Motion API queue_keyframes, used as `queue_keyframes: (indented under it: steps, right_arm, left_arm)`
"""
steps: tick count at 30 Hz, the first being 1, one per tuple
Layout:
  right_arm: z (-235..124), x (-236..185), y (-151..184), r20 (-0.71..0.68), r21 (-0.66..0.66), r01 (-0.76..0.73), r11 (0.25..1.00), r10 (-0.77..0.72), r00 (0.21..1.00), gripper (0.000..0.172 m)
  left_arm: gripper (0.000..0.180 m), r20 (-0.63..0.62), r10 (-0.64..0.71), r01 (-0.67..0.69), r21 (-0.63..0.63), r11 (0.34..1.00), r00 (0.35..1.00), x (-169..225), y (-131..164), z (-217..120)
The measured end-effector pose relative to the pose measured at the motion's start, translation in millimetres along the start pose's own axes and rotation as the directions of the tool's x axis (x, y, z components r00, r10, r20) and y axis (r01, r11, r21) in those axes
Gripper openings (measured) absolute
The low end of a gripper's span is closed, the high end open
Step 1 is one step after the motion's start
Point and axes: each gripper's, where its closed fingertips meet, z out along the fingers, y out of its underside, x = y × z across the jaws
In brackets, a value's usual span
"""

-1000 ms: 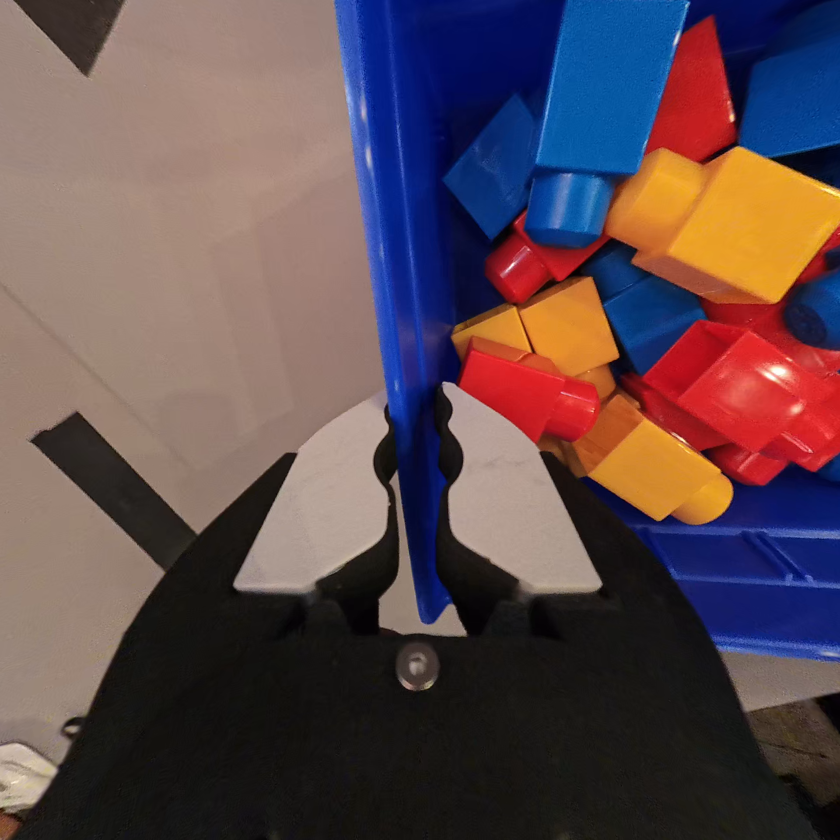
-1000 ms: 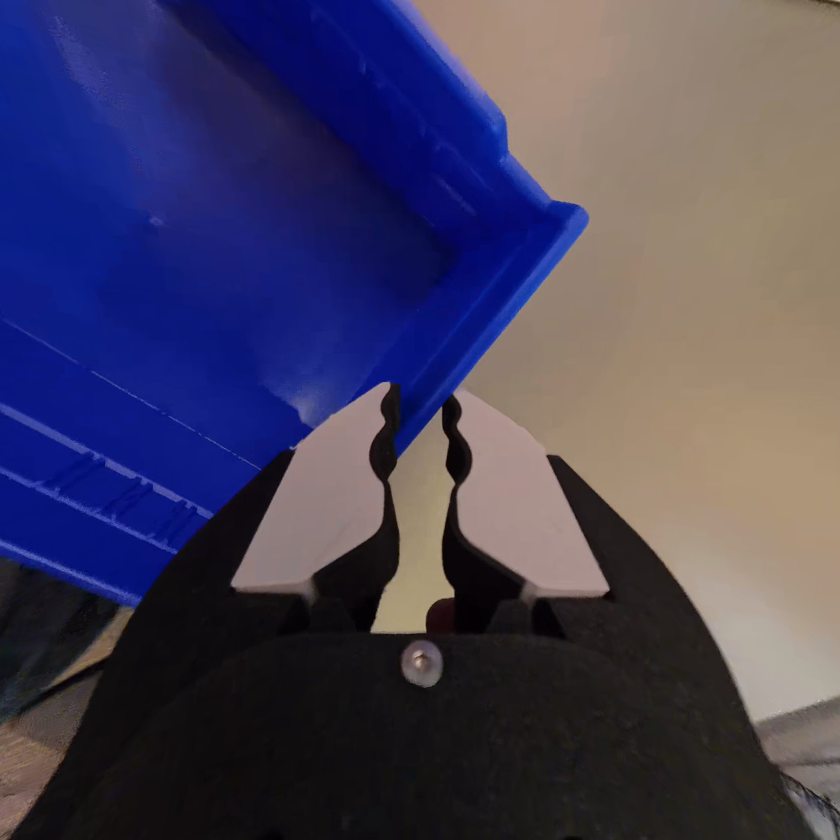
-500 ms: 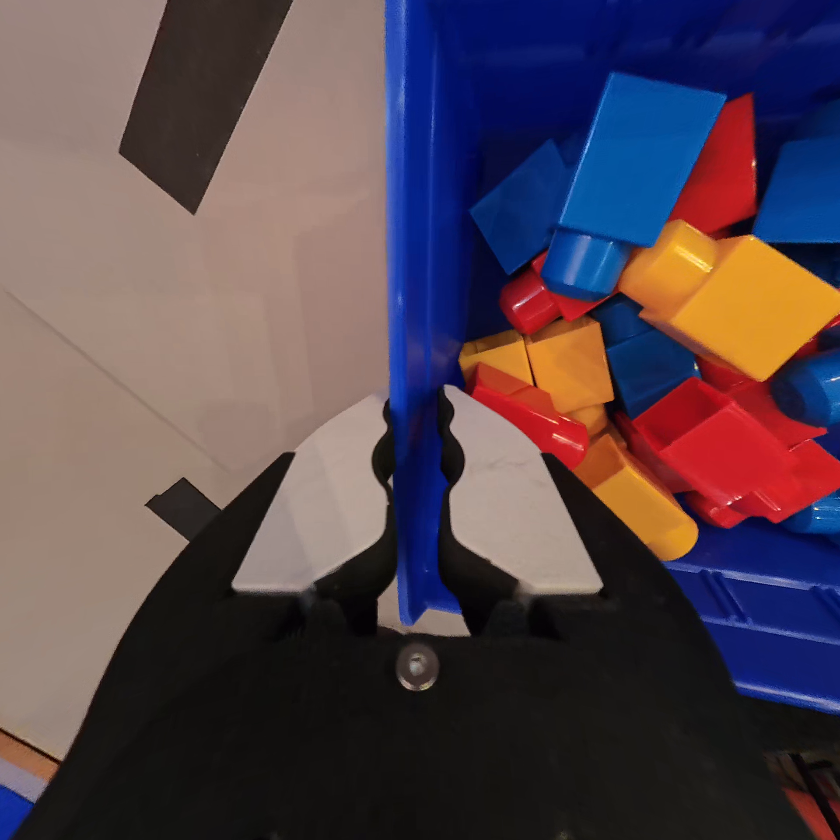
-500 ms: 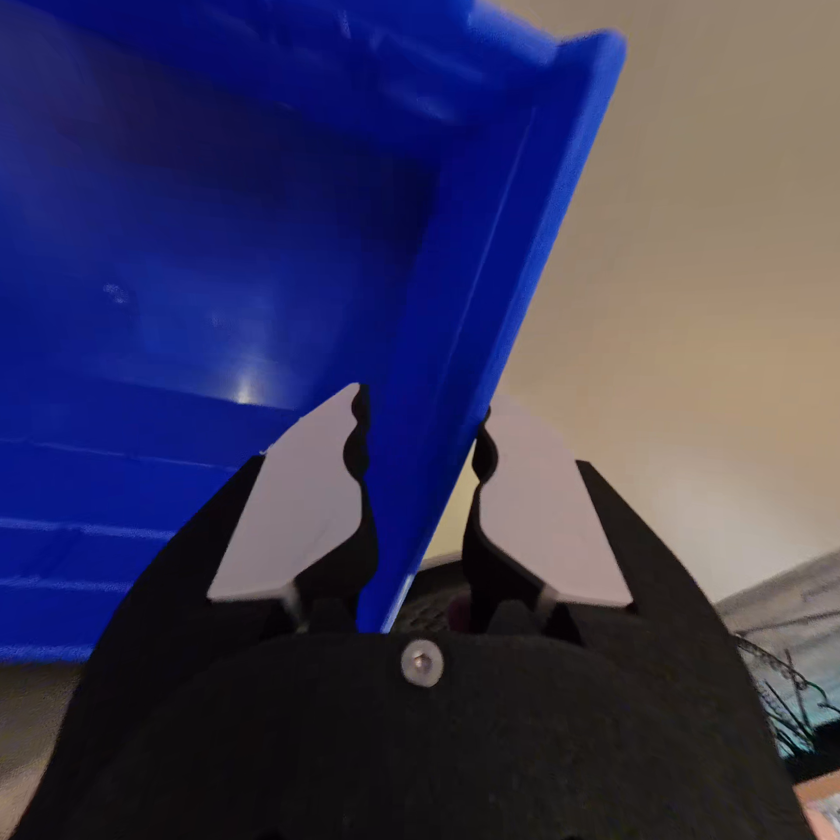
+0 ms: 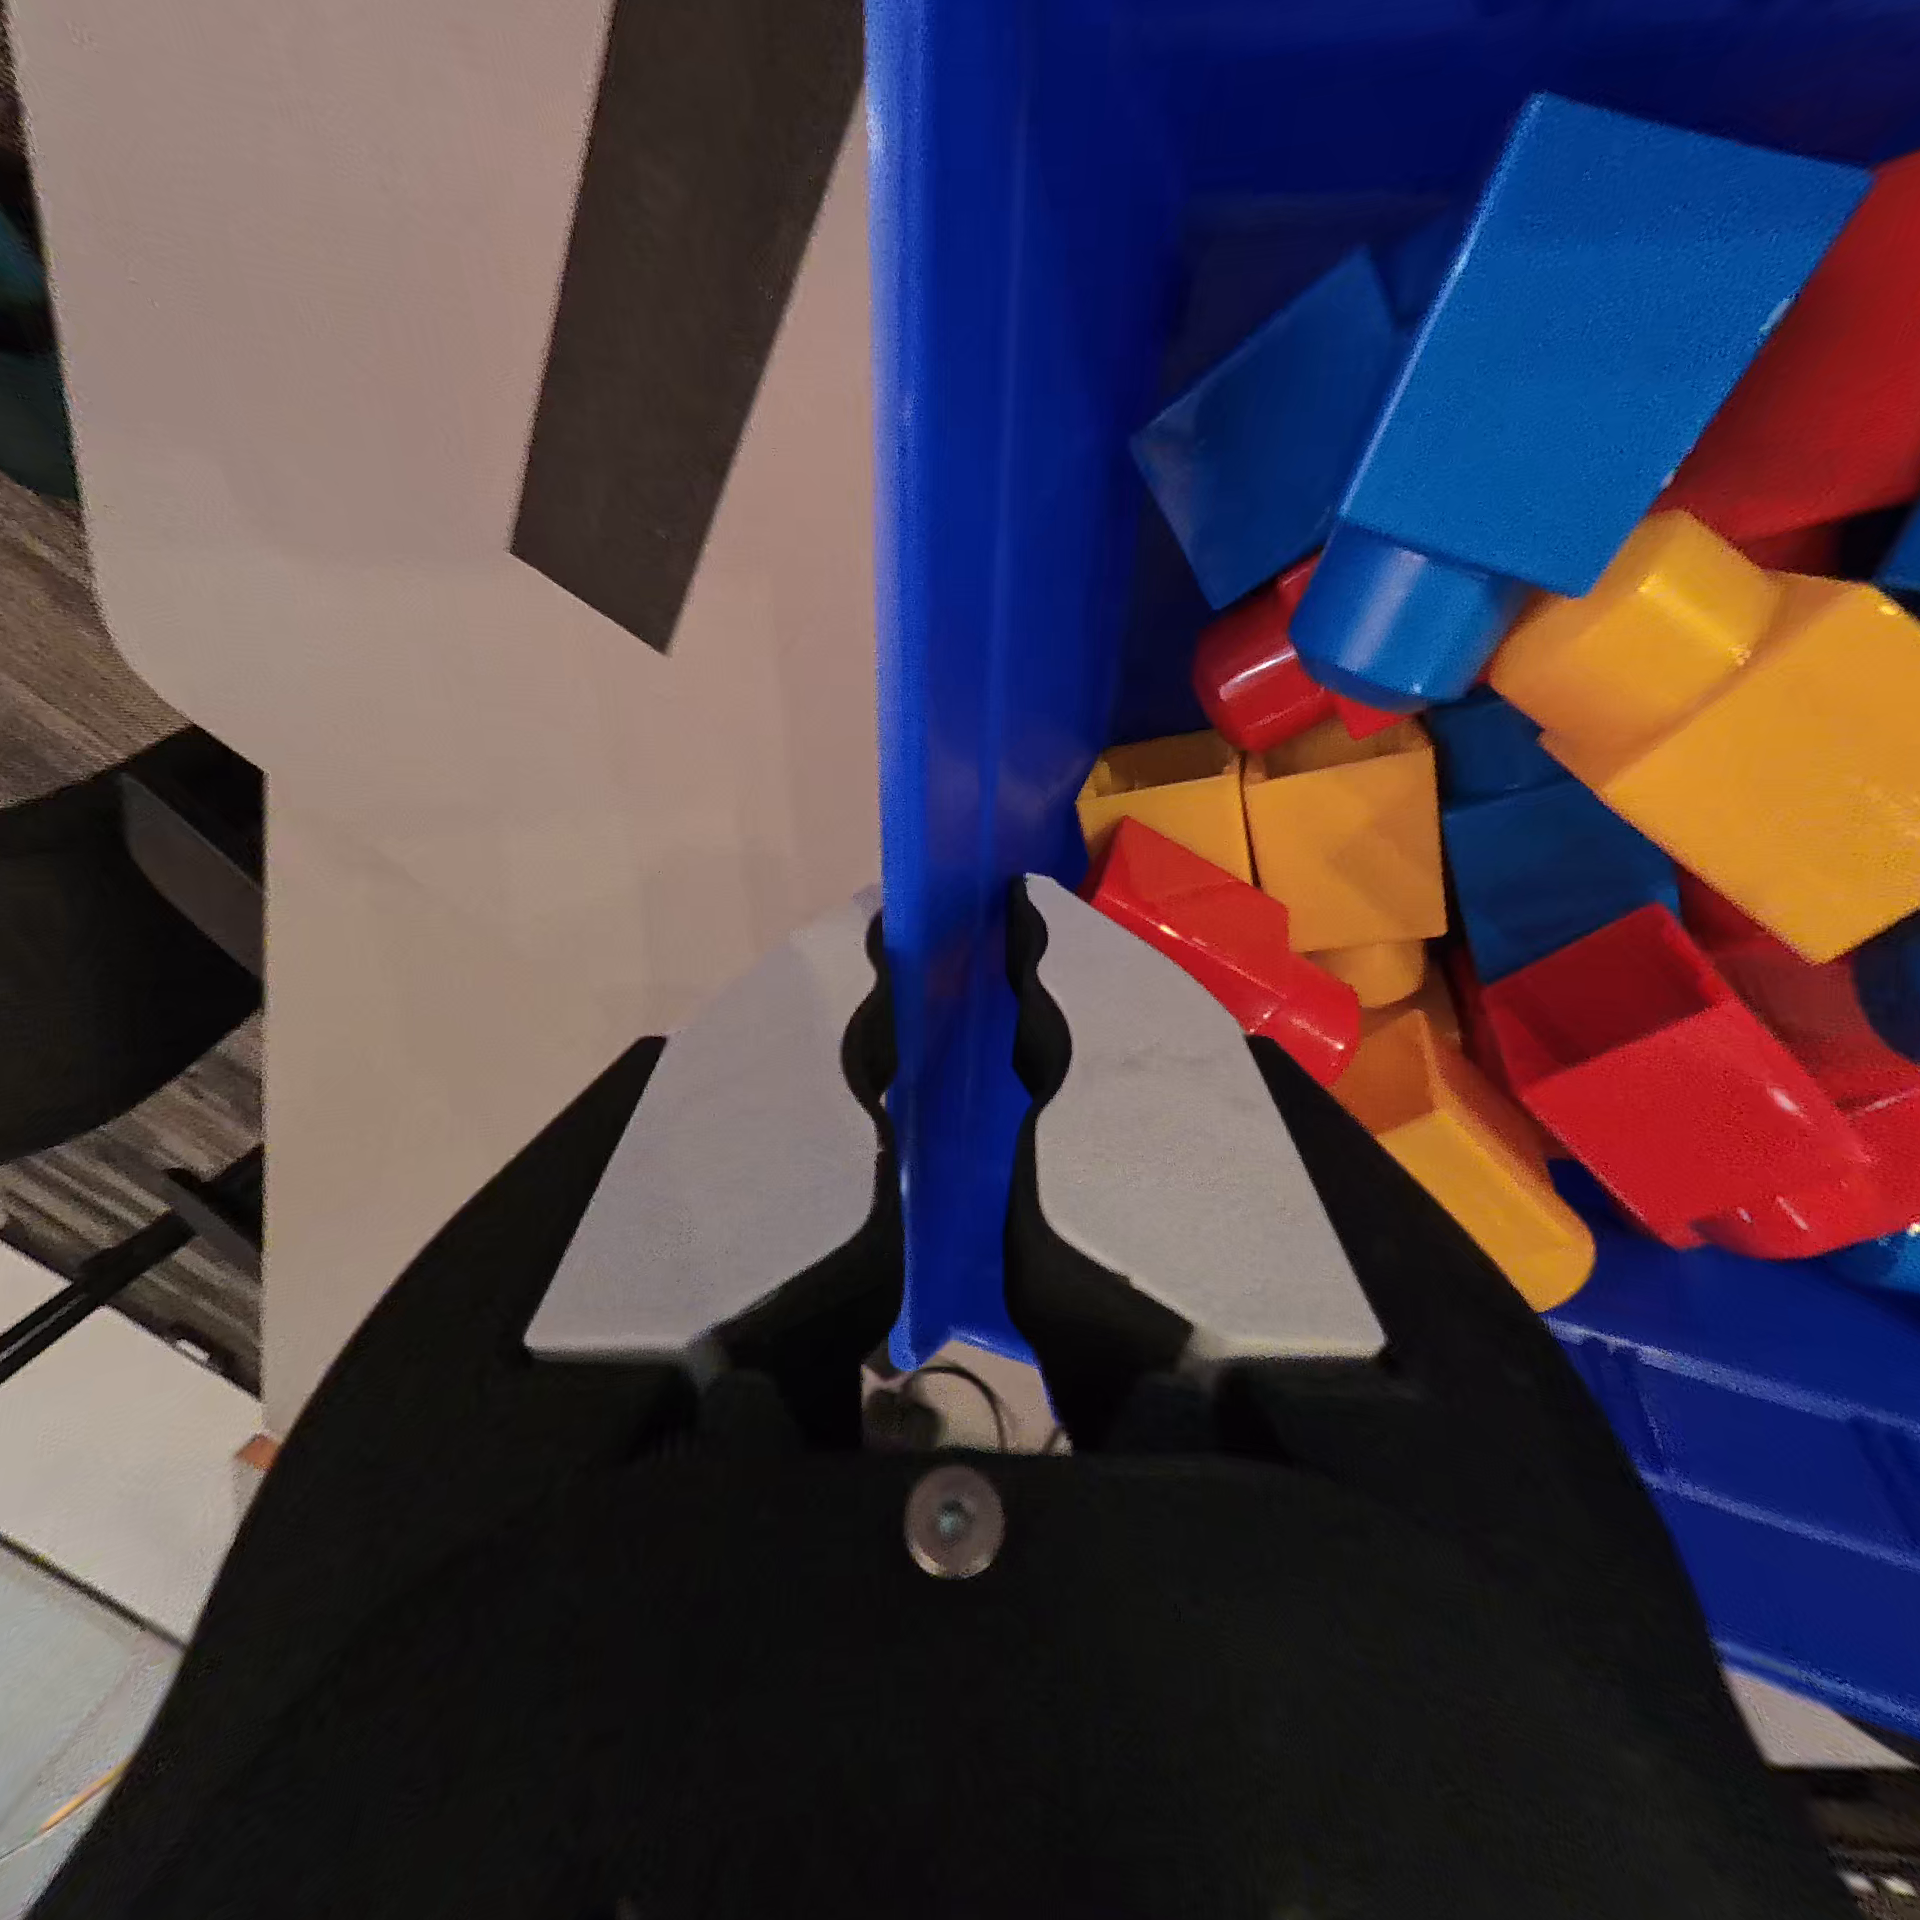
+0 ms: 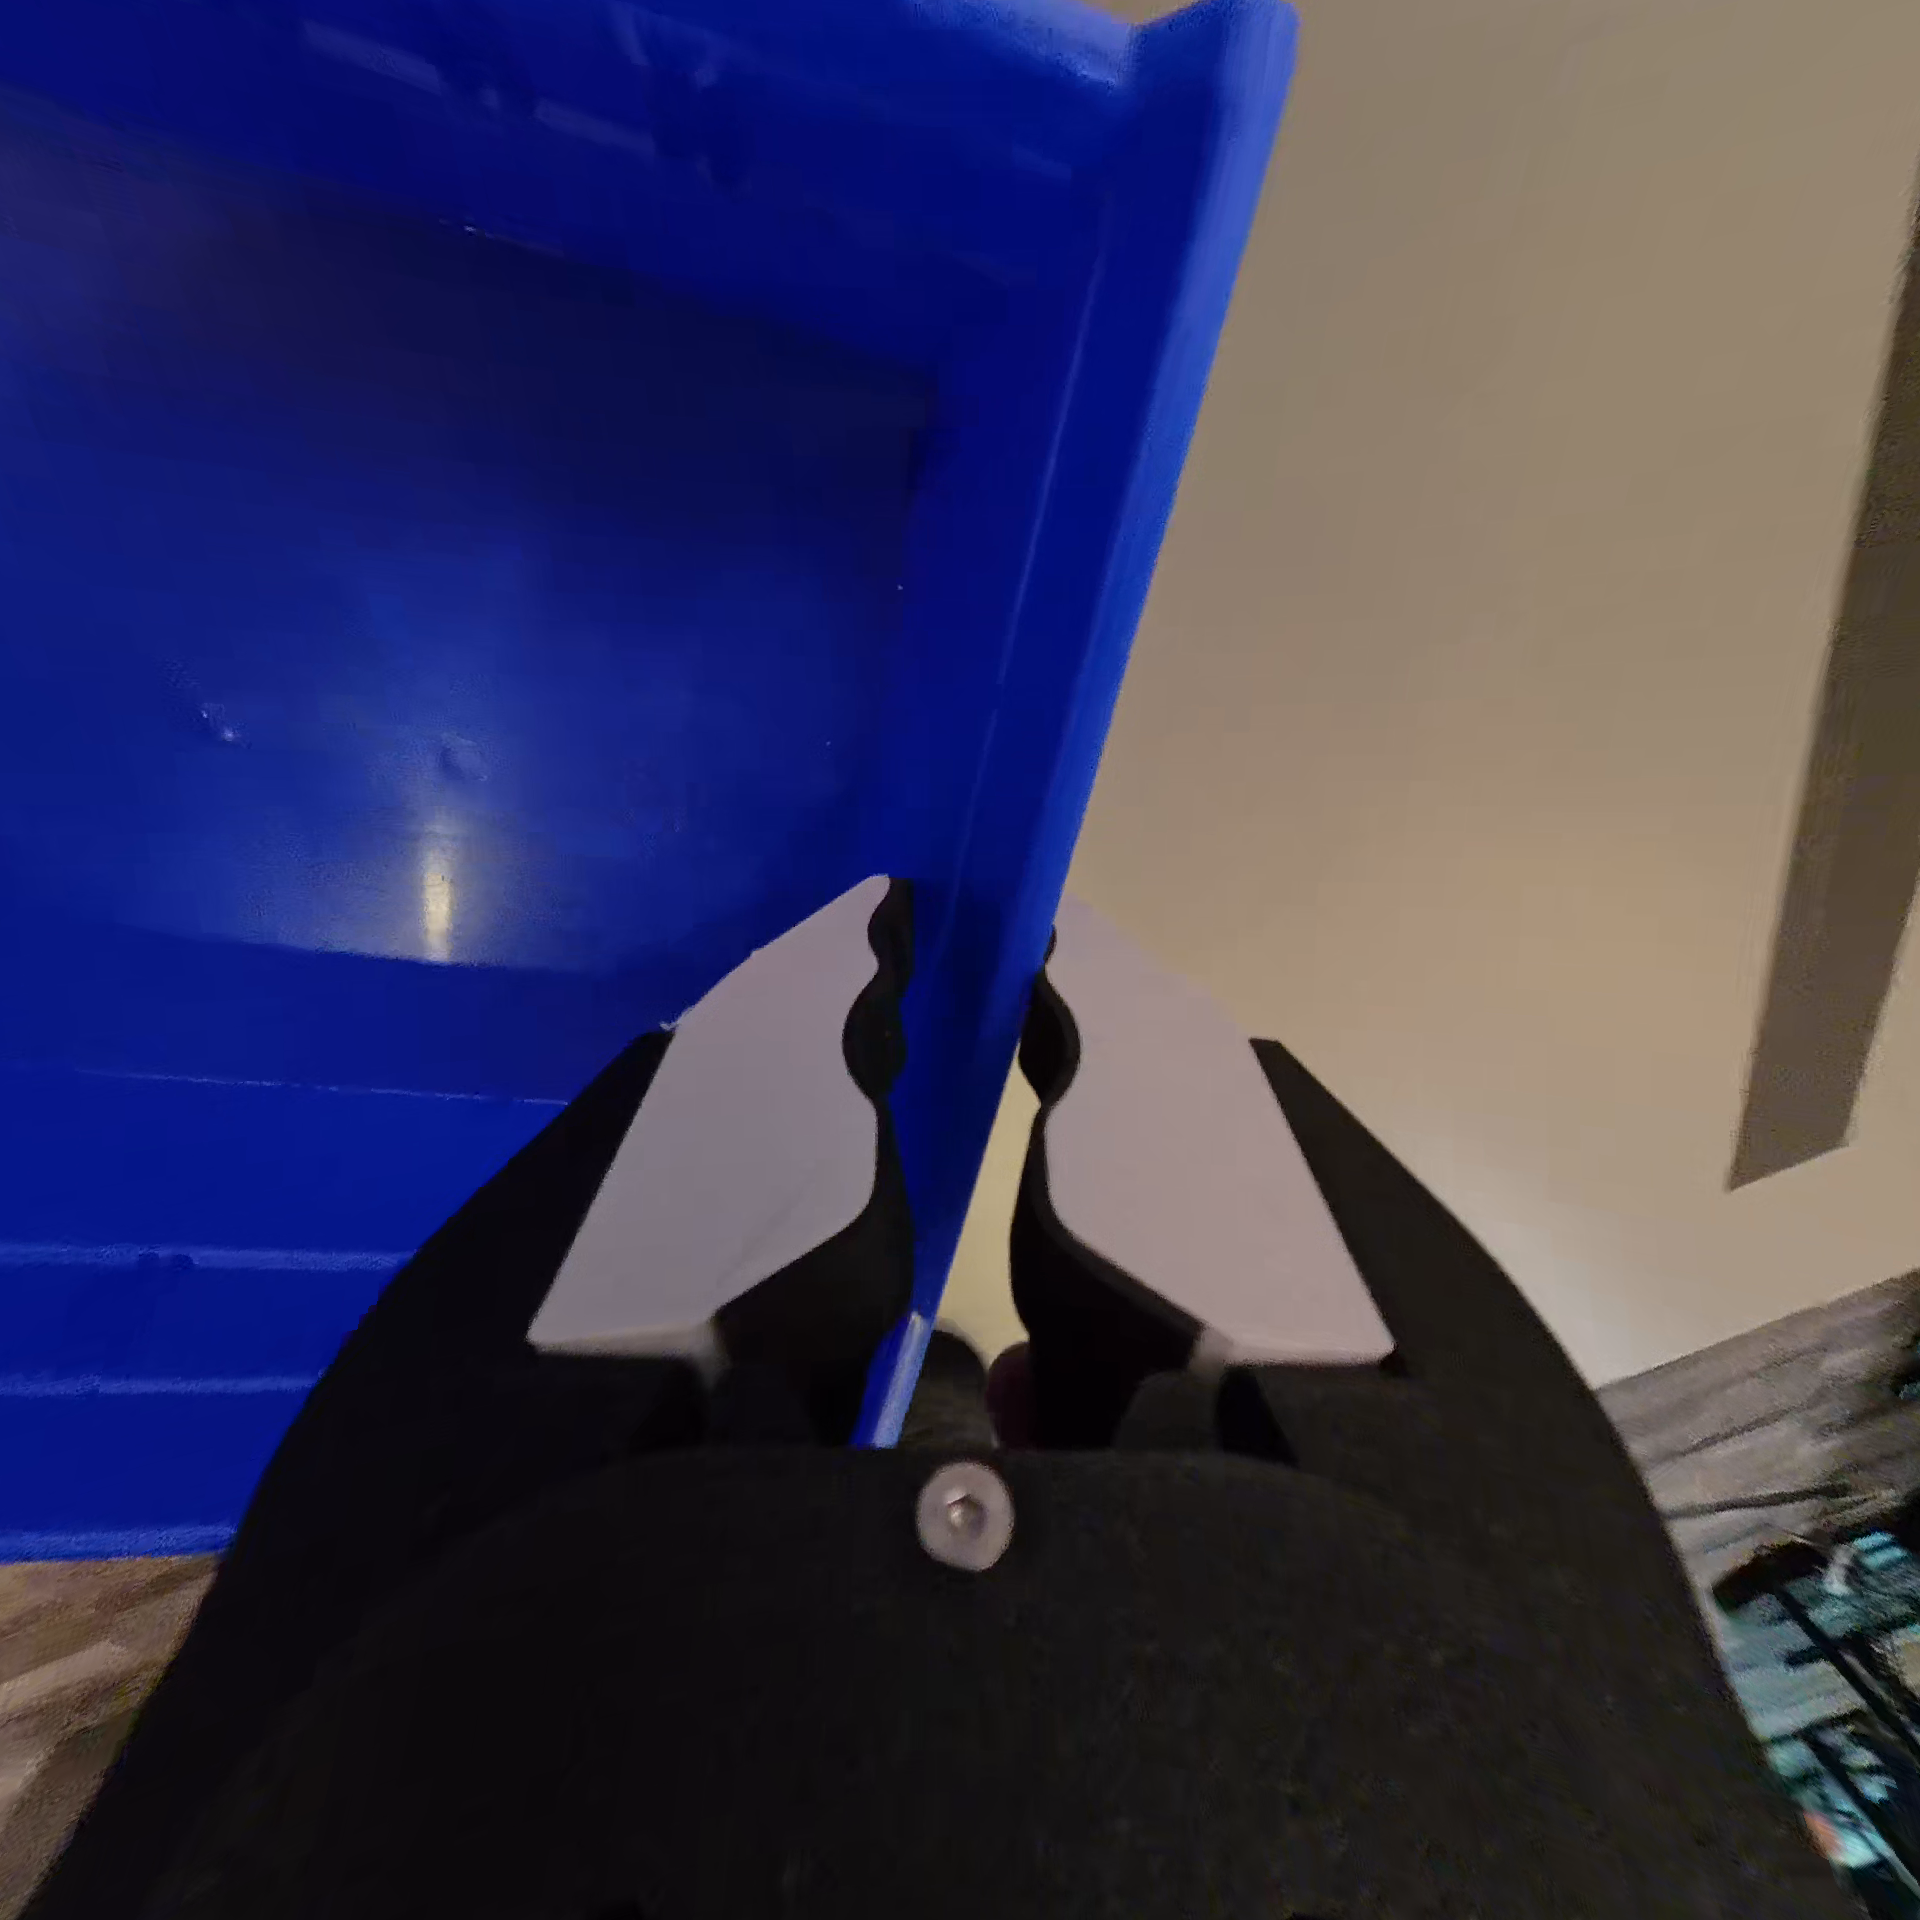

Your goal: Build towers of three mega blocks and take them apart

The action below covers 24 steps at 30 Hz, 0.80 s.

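A blue plastic bin holds several red, yellow and blue mega blocks, among them a big yellow block, a blue one and a red one. My left gripper is shut on the bin's left side wall, one pad outside and one inside. In the right wrist view the bin fills the left half, and no blocks show there. My right gripper is shut on the bin's right side wall, with both pads against it.
The bin hangs over a pale tabletop marked with dark tape strips, one of which also shows in the right wrist view. The table's edge and grey carpet lie at the far left, with a dark round object below. Tip to tip, the grippers are about 65 cm apart.
My right gripper slid its jaws around the bin's right wall and closed on it. My left gripper kept its grip on the left wall. The bin has shifted over the table, and the blocks have slid a little.
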Motion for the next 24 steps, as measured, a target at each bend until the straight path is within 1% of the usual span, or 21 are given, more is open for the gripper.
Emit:
queue_keyframes:
  steps: [1, 7, 9, 13, 17, 20, 24]
  right_arm:
    - [2.1, 13.3, -1.7, -0.009, 0.003, 0.027, 1.000, -0.027, 1.000, 0.018]
    - [14.2, 89.4, -7.8, -0.015, -0.021, 0.108, 0.994, -0.109, 0.994, 0.018]
    - [18.1, 113.7, -10.2, -0.026, -0.008, 0.167, 0.986, -0.167, 0.986, 0.019]
    - [24.5, 160.3, -4.7, -0.042, -0.037, 0.233, 0.972, -0.234, 0.971, 0.020]
    - [30.3, 199.4, -4.1, -0.071, -0.034, 0.333, 0.942, -0.335, 0.940, 0.020]
    - [33.8, 224.3, -5.3, -0.088, -0.051, 0.394, 0.918, -0.397, 0.914, 0.021]
    - [38.2, 251.5, -11.1, -0.102, -0.064, 0.431, 0.900, -0.435, 0.894, 0.022]
  left_arm:
    - [0.018, 0.016, 0.013, -0.013, -0.004, 1.000, 1.000, -6.5, -3.2, 2.1]
    - [0.020, 0.039, 0.035, -0.035, -0.016, 0.999, 0.999, -37.5, -24.6, 12.3]
    - [0.021, 0.054, 0.043, -0.042, -0.031, 0.999, 0.998, -46.4, -30.6, 15.0]
    - [0.021, 0.067, 0.041, -0.039, -0.035, 0.999, 0.997, -59.4, -43.9, 19.2]
    - [0.021, 0.076, 0.060, -0.057, -0.044, 0.997, 0.995, -68.9, -54.4, 22.4]
    - [0.021, 0.077, 0.049, -0.046, -0.044, 0.998, 0.996, -74.5, -60.9, 24.2]
    - [0.022, 0.081, 0.058, -0.054, -0.051, 0.997, 0.995, -81.3, -68.0, 26.5]
